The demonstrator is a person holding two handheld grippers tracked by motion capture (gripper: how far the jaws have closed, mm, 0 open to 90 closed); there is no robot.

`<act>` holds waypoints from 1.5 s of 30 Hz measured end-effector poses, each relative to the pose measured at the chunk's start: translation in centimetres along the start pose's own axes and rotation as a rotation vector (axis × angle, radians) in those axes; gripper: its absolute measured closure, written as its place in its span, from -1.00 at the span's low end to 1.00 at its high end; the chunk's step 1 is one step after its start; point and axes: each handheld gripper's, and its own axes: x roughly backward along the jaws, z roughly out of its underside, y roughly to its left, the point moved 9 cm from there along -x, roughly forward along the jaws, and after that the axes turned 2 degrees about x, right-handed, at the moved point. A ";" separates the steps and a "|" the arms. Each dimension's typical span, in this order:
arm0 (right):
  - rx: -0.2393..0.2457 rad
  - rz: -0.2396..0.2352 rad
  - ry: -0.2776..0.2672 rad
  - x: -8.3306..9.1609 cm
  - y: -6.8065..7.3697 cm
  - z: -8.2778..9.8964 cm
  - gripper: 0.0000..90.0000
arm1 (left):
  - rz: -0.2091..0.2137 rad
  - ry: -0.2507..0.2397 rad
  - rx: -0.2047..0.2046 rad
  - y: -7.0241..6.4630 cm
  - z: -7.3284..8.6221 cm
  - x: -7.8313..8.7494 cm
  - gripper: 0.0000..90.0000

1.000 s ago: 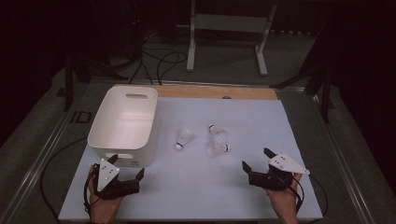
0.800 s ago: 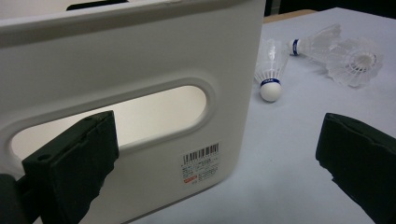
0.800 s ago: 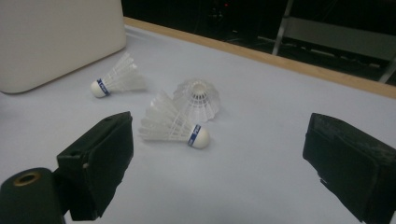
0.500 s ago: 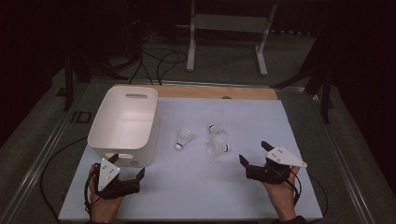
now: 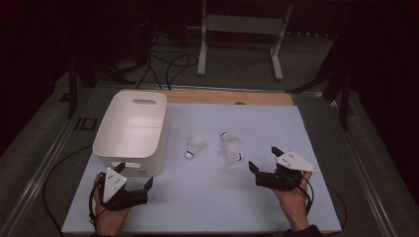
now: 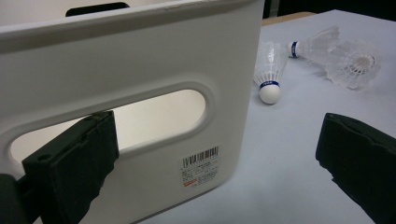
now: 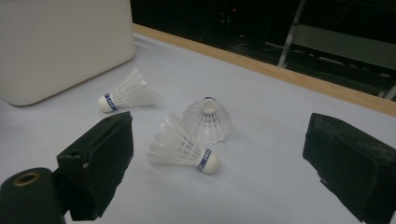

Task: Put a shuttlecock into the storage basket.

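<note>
The right gripper is hovering released over the desk, its jaws spread wide, with 3 shuttlecocks lying just ahead of it: the nearest shuttlecock is sitting between its jaws' line of sight, partly overlapping the second shuttlecock. The left gripper is also waiting released, its view half blocked by the white bin standing just in front, so the third shuttlecock is peeking past the bin's edge.

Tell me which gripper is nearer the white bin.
Left. The left gripper sits just in front of the white bin; the right gripper is far off, past the shuttlecocks.
</note>
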 end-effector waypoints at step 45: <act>0.016 -0.044 0.000 -2.8 1.6 -2.1 -0.81 | 0.000 -0.005 -0.009 0.0 0.1 -0.4 -1.00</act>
